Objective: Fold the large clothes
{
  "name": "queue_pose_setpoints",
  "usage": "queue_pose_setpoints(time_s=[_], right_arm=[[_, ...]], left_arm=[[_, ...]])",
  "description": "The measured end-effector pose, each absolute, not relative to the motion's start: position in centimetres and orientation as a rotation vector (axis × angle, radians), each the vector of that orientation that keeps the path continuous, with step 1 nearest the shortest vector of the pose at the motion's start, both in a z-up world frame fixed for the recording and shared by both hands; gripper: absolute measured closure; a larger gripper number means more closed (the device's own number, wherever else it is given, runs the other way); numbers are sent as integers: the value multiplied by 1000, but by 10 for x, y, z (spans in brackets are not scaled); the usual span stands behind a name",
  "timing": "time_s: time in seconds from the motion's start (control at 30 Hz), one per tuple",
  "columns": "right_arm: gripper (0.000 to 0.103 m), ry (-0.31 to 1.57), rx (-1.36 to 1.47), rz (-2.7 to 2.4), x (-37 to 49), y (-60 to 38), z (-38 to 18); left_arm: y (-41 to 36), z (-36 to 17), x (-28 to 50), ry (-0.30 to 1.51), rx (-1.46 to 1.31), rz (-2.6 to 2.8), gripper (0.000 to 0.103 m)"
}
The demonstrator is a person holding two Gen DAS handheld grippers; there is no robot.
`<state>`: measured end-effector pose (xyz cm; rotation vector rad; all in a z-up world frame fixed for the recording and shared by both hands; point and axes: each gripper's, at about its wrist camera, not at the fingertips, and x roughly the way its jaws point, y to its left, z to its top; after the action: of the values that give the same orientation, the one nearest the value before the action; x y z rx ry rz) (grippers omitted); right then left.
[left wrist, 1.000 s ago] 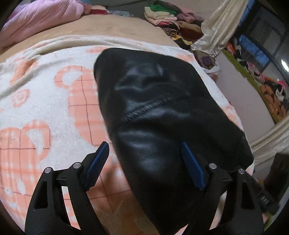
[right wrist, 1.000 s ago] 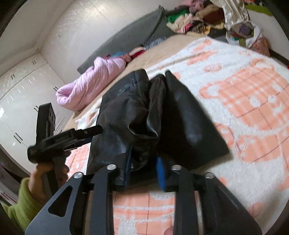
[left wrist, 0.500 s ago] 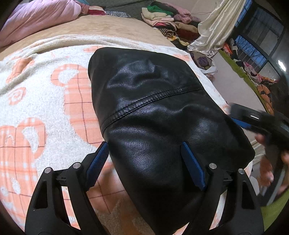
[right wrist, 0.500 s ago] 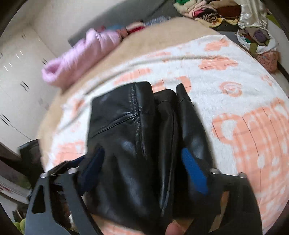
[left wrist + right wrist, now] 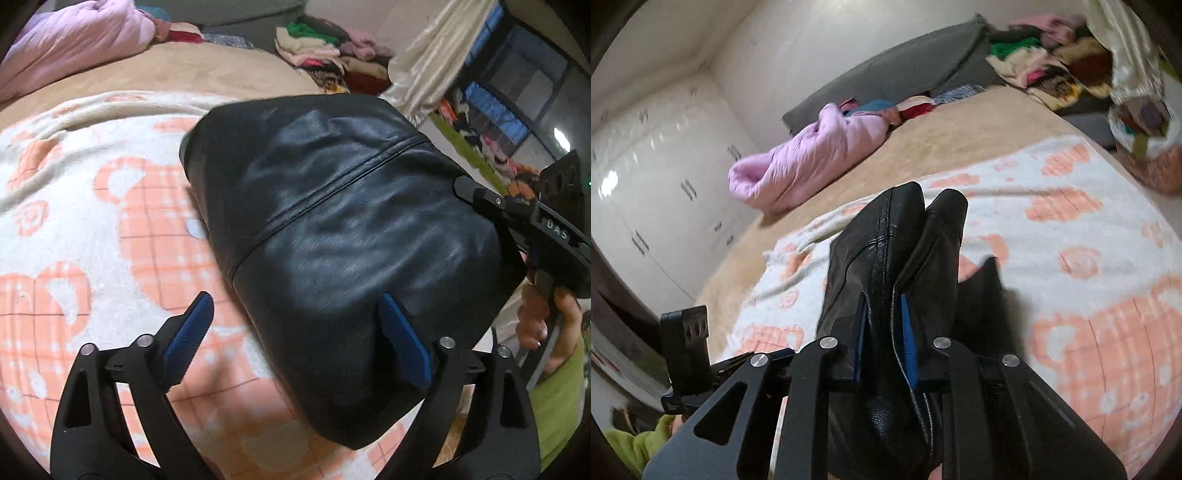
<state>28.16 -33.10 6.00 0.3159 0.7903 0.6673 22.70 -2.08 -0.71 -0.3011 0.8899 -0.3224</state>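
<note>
A folded black leather jacket lies on the white and orange blanket on the bed. My left gripper is open over its near left edge, empty, with one blue pad over the blanket and one over the leather. My right gripper is shut on the jacket's folded edge, with leather pinched between the blue pads. The right gripper also shows at the jacket's right side in the left wrist view. The left gripper's body shows at the lower left in the right wrist view.
A pink quilted coat lies at the head of the bed on a tan sheet. A pile of clothes sits beyond the bed. A cream curtain hangs at the right. White wardrobes stand on the left.
My right gripper was open over the jacket half a second ago and has now closed on its folded edge. The jacket has shifted slightly right. My left gripper stays open.
</note>
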Motion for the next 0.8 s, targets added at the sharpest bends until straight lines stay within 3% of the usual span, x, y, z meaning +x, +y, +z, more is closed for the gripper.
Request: queue_pose_setpoints(time_s=[0.2, 0.27, 0.4, 0.57, 0.63, 0.7, 0.8], right_arm=[[87, 929, 525, 680, 292, -370, -25], [87, 912, 565, 690, 291, -372, -33], [84, 893, 516, 659, 284, -371, -36], [73, 890, 468, 584, 281, -369, -37], [55, 873, 443, 555, 274, -371, -35], [45, 863, 417, 535, 269, -372, -32], [40, 859, 412, 521, 258, -377, -32]], left_arm=[[-39, -40, 229, 988, -286, -334, 15], [-41, -42, 230, 999, -281, -336, 10], [-46, -41, 232, 1002, -254, -335, 10], [-51, -42, 235, 1007, -249, -337, 10], [-53, -42, 237, 1006, -253, -338, 10], [-53, -42, 237, 1005, -253, -337, 10], [-54, -42, 241, 1005, -256, -339, 10]])
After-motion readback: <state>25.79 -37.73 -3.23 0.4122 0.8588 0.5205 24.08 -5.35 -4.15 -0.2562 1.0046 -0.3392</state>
